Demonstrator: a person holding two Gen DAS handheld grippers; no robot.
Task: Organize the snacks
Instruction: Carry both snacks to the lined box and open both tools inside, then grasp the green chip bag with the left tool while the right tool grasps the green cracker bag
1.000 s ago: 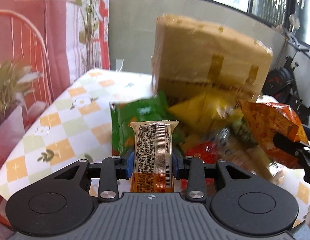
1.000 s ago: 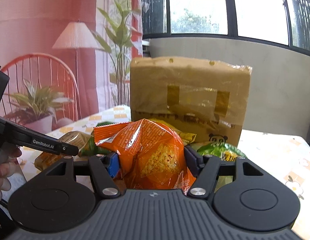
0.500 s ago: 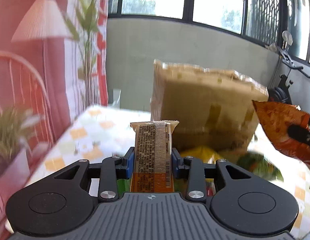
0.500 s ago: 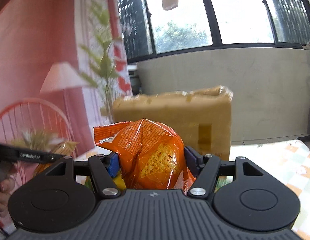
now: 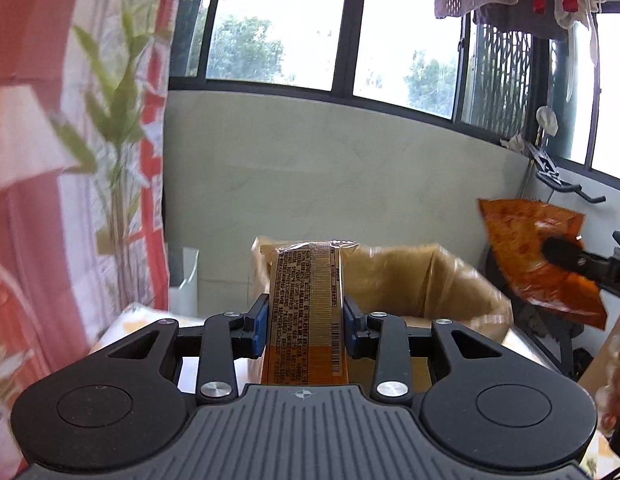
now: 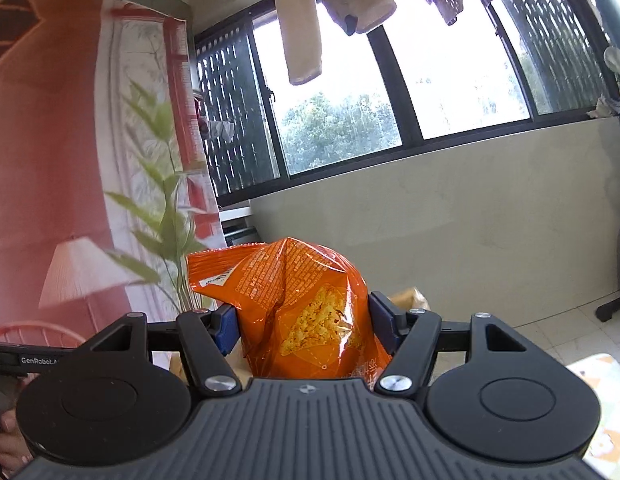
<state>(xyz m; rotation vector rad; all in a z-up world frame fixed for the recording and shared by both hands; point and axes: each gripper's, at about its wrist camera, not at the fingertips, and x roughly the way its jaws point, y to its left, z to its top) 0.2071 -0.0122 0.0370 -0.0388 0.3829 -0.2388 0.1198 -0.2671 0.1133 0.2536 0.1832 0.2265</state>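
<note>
Orange-and-tan snack bar (image 5: 305, 312) clamped upright in left gripper (image 5: 304, 326), fingers narrowed onto both long edges, printed back panel and barcode facing the camera, crimped top seal poking above the pads. Held up in the air, in front of the open cardboard box (image 5: 410, 280), which stands on the checked worktop (image 5: 121, 326).

Over to the right: orange crisp bag (image 6: 297, 308) pinched in right gripper (image 6: 301, 320), fingers fairly wide apart and pressing into the puffed sides, foil creased, top seal folded over to the left. Same bag visible at the right edge of the left view, also in the air, beside the box and above its rim.

Risks, as judgement:
- Bar gripped on slick film only; could slide down or tilt if swung fast.
- Crisp bag full of air; squeeze harder and contents crush or seam pops, squeeze lighter and it slips.
- Both loads heading for one opening; grippers or packets could knock together above the box.
- Box flaps up and soft-looking; a low approach could snag a flap and shove the box.
- Box interior not visible from here, so room inside unknown.
</note>
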